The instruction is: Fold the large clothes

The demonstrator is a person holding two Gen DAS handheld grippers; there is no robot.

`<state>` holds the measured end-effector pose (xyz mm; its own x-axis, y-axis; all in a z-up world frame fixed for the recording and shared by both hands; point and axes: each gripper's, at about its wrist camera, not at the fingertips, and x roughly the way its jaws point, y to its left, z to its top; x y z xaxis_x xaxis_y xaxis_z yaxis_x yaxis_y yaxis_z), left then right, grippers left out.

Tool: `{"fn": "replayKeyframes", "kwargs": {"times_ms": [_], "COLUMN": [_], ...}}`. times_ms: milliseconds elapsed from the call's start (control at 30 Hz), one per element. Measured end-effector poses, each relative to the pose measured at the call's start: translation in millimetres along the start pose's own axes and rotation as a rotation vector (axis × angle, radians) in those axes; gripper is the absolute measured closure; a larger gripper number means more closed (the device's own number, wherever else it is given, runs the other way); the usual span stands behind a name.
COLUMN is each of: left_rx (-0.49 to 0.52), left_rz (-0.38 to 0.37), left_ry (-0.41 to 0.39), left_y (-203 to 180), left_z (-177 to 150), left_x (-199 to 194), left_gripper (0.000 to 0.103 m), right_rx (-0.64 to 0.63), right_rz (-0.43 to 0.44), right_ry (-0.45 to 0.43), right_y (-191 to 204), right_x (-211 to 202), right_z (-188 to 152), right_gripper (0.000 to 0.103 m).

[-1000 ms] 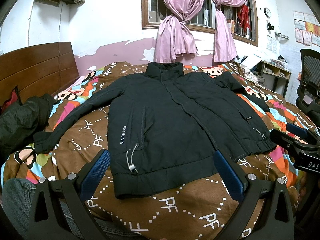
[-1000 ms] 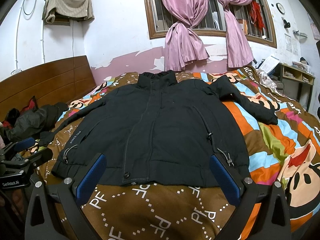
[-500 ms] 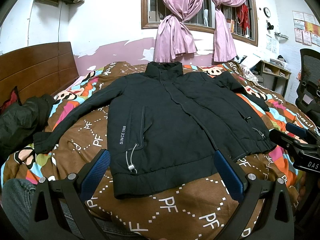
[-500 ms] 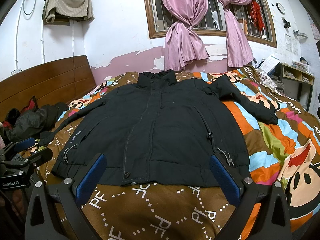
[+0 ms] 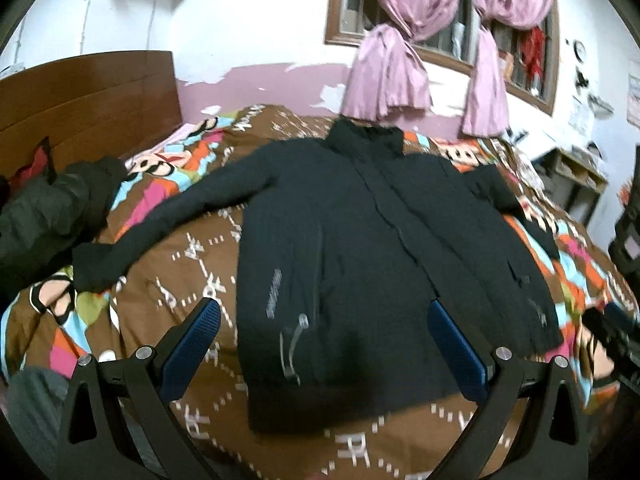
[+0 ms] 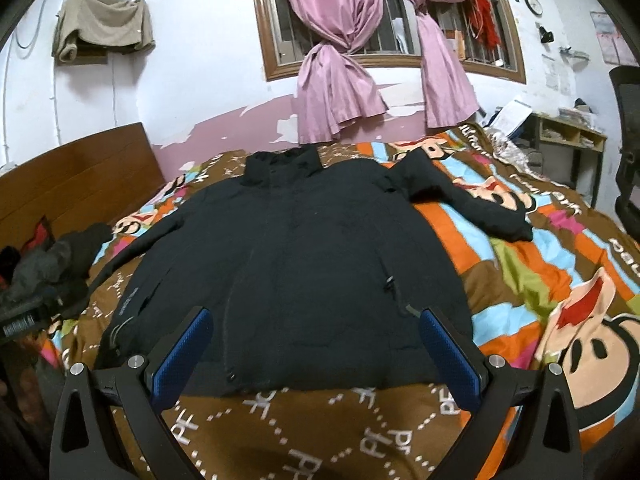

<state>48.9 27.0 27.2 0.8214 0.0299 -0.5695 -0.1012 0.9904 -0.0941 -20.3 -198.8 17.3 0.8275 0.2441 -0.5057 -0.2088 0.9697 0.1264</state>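
Bed [image 6: 520, 280] with jacket [image 6: 312, 264] beyond jaws

Pink curtains [image 6: 336, 92] by window, wood headboard [image 6: 76, 184], cartoon bedspread [image 6: 560, 280].

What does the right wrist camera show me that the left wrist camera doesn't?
Only the right wrist view shows the beige cloth hung high on the wall and the jacket's right cuff lying in full on the striped cover.

Only the left wrist view shows the jacket's left cuff clearly, spread out near the dark pile of clothes, though this view is motion-blurred.

Both show the black jacket spread flat, front up, on the bed, the pink curtains, and open grippers: left and right, holding nothing.
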Motion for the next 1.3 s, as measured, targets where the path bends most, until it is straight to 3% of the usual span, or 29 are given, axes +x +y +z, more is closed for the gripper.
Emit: {"fn": "replayKeyframes", "kwargs": {"times_ms": [267,367,500,633,767,1033,1167,1300], "left_rx": [-0.023,-0.01,0.026,0.047,0.067,0.143,0.14,0.155], "left_rz": [0.01,-0.024,0.008,-0.034,-0.117,-0.3,-0.354,-0.372], "left_ry": [-0.036,-0.018,0.0,0.026,0.065,0.096,0.119,0.144], "left_y": [-1.1,-11.1,-33.3,-55.3,-81.7,-146.2,-174.5,-200.4], "left_z": [57.3,78.1,105.1,124.6,136.5,150.7,157.5,164.3], "left_x": [13.1,28.1,55.2,87.6,130.7,212.9,253.1,291.8], "left_gripper": [0.002,0.002,0.002,0.002,0.002,0.002,0.002,0.002], "right_rx": [0.05,0.083,0.176,0.232,0.335,0.576,0.684,0.776], "right_rz": [-0.05,-0.064,-0.094,-0.159,-0.192,-0.277,-0.25,-0.22], "right_ry": [-0.051,-0.033,-0.011,-0.02,0.003,0.069,0.176,0.199], "right_y": [-48.8,-76.5,-121.3,-160.2,-204.6,-304.1,-343.7,-366.0], "right_x": [-5.0,1.9,15.3,37.5,71.4,158.5,204.6,238.3], "right_z": [77.8,110.8,154.3,176.8,178.1,143.9,121.1,102.8], "right_gripper": [0.0,0.0,0.0,0.0,0.0,0.0,0.0,0.0]}}
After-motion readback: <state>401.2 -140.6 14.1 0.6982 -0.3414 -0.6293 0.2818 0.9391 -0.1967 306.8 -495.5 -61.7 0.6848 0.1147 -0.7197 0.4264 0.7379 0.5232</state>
